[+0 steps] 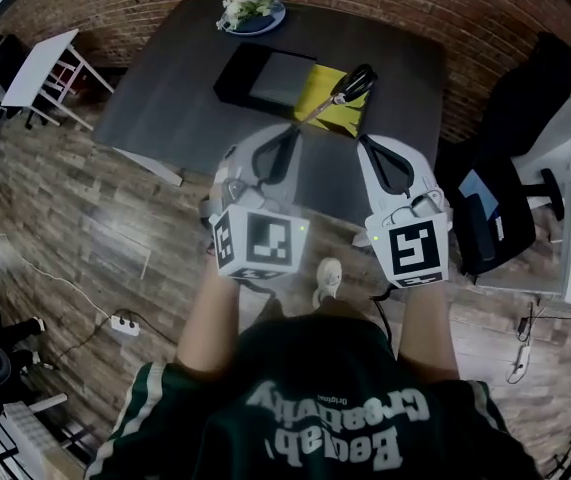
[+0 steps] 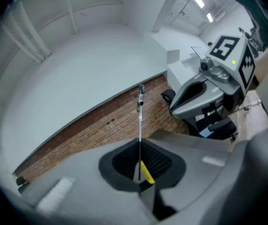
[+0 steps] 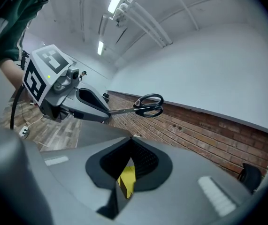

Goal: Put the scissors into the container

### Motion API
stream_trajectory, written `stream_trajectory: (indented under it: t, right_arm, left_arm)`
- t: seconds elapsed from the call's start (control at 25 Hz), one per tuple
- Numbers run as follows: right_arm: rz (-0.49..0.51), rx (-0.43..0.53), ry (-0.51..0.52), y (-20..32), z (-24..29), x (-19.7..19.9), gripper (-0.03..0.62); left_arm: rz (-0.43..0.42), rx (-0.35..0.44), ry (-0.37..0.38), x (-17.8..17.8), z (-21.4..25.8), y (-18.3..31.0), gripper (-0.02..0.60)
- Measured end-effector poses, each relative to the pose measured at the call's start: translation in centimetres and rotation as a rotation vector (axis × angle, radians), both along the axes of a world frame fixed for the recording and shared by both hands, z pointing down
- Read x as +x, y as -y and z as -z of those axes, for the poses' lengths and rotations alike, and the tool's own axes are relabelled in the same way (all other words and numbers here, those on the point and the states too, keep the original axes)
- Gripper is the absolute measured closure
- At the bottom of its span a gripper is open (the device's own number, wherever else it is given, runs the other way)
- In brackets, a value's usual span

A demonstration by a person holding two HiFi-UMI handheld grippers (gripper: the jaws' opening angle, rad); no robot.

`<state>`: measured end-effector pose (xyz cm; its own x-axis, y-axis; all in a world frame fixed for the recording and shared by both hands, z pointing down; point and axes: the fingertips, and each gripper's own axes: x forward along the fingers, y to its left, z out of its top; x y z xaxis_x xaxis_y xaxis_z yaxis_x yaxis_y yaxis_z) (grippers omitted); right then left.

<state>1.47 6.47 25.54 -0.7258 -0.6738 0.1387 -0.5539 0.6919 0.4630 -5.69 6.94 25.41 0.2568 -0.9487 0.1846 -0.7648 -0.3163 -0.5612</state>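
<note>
While the fingers of the left gripper [image 1: 293, 131] pinch the scissors [image 1: 337, 96] by the blade tips, the handles point away, above the counter [image 1: 165, 98] just right of the container [image 1: 270, 78]; the right gripper [image 1: 367, 143], closed and empty, hangs farther right.
</note>
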Motion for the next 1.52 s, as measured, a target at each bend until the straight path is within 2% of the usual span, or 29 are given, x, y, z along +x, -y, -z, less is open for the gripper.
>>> stream_trajectory:
  t: [0.72,1.0,1.36,1.52]
  right_arm:
    - [0.076,-0.037,-0.015,11.4,-2.1,0.8,0.588]
    - [0.085,-0.072,0.023,13.1,-2.6,1.4,0.588]
    - [0.089,-0.054,0.037,13.6,-2.1,1.6,0.588]
    - [0.093,-0.089,0.048,13.7,-2.3,1.6,0.588]
  left_arm:
    - [0.076,-0.04,-0.01,0.7,-2.4,11.0,0.568]
    - [0.093,-0.044,-0.004,0.9,-2.8,12.4,0.568]
    - [0.093,-0.038,0.01,1.3,-2.4,12.8,0.568]
    - [0.093,-0.038,0.018,1.1,-2.4,13.1,0.568]
